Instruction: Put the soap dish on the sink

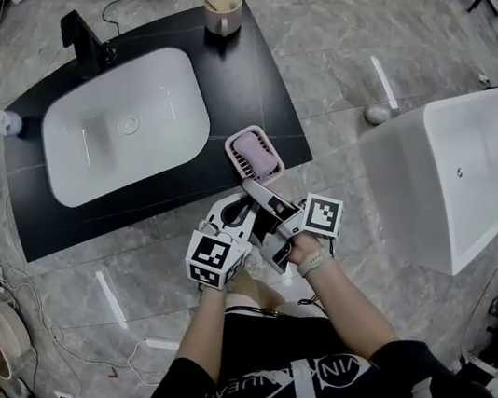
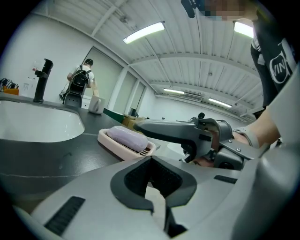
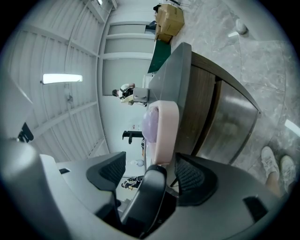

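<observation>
Pink soap dish [image 1: 233, 152] sits flat on the black countertop [image 1: 246, 71], just right of the basin [image 1: 123, 124], so I'd say placement's done and you're at release. Your right gripper [image 3: 149, 161] is wide apart around the dish's near end, pads off it; left gripper [image 2: 152, 180] is together, empty. Next, back the right straight out without nudging the dish.

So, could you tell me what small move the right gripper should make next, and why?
Probably draw the right gripper straight back, away from the soap dish. The dish, soap in it, already lies flat on the black countertop beside the basin, and the jaws stand open around its near end, so backing out should avoid nudging it.
</observation>
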